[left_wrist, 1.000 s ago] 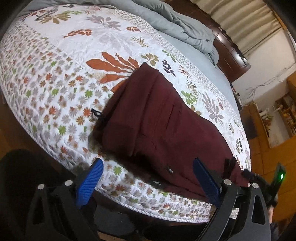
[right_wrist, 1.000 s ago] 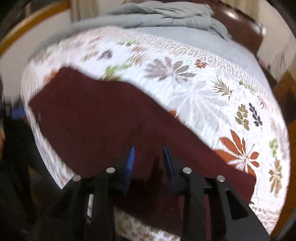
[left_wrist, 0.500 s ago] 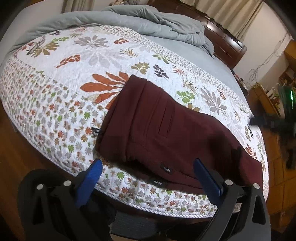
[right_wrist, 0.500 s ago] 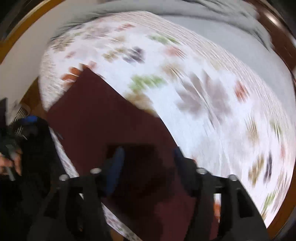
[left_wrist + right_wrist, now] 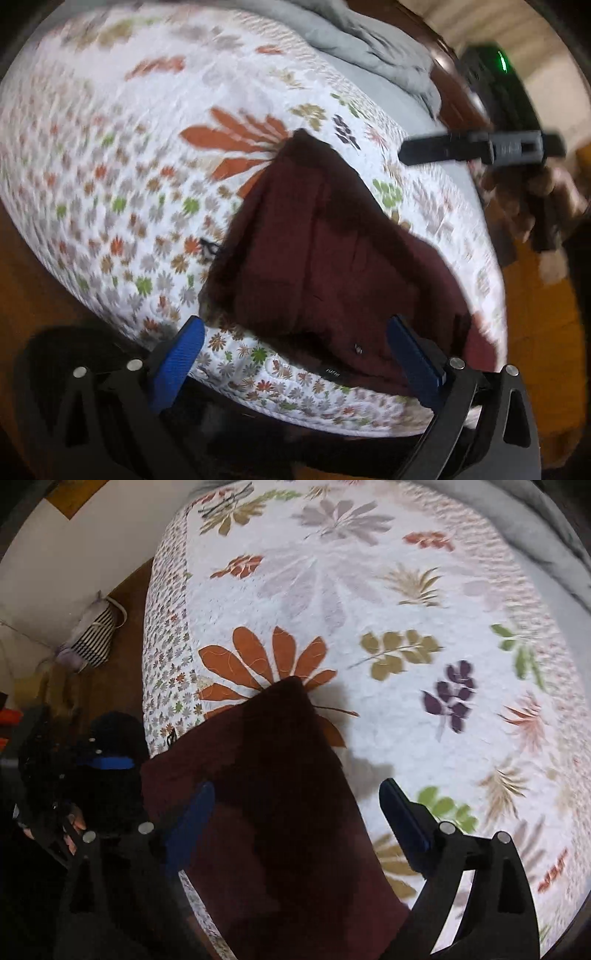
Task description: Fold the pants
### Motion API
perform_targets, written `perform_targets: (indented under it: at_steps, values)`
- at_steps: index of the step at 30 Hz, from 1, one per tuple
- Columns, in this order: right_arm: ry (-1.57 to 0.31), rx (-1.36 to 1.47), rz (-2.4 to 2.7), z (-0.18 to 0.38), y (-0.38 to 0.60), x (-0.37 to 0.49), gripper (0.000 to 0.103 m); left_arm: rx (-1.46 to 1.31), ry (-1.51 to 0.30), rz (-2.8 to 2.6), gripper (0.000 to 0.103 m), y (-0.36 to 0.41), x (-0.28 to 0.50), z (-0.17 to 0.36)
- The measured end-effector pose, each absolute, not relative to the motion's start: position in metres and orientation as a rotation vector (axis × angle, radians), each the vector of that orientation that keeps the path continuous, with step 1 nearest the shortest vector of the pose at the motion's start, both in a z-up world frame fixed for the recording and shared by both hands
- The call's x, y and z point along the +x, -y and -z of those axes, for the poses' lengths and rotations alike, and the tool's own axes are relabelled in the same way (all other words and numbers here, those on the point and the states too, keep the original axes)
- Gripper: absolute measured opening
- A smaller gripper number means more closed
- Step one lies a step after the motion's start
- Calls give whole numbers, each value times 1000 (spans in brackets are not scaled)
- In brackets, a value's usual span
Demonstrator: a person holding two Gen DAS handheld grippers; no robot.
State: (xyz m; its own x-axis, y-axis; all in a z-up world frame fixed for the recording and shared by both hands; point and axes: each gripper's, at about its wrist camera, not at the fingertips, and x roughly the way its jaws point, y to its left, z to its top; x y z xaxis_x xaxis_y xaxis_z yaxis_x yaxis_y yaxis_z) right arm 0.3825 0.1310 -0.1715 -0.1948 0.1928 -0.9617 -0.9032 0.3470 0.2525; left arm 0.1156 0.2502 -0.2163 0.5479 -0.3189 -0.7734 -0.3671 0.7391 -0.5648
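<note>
Both grippers are hovering empty over the maroon pants (image 5: 332,266) folded on the floral quilt (image 5: 110,155), my left gripper (image 5: 295,354) spread wide, my right gripper (image 5: 295,812) opening, so I'm judging each needs one clean corner.

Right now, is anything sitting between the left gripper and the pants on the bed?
Nothing visible is. The left gripper is open just above the near edge of the maroon pants, which lie on the floral quilt. The right gripper, its jaws opening with nothing pinched, hangs over the pants.
</note>
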Motion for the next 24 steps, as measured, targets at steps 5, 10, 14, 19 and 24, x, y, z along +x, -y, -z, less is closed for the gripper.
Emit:
perform_targets:
  at_steps: [5,10,14,19,24]
  values:
    - [-1500,-701,-1172,189,-142,396,91,-1070,-924,15,99,-282,99,231]
    - [-1542,-653,-1186,196,-145,406,91,-1264,-875,75,99,-290,96,242]
    - [-1545,-653,-1189,198,-143,405,91,-1477,-916,115,99,-284,94,275]
    - [-1536,-637,-1188,198,-134,403,91,-1625,-913,91,99,-282,93,299]
    - [-1539,-616,-1190,199,-125,403,91,-1577,-934,61,99,-280,108,297]
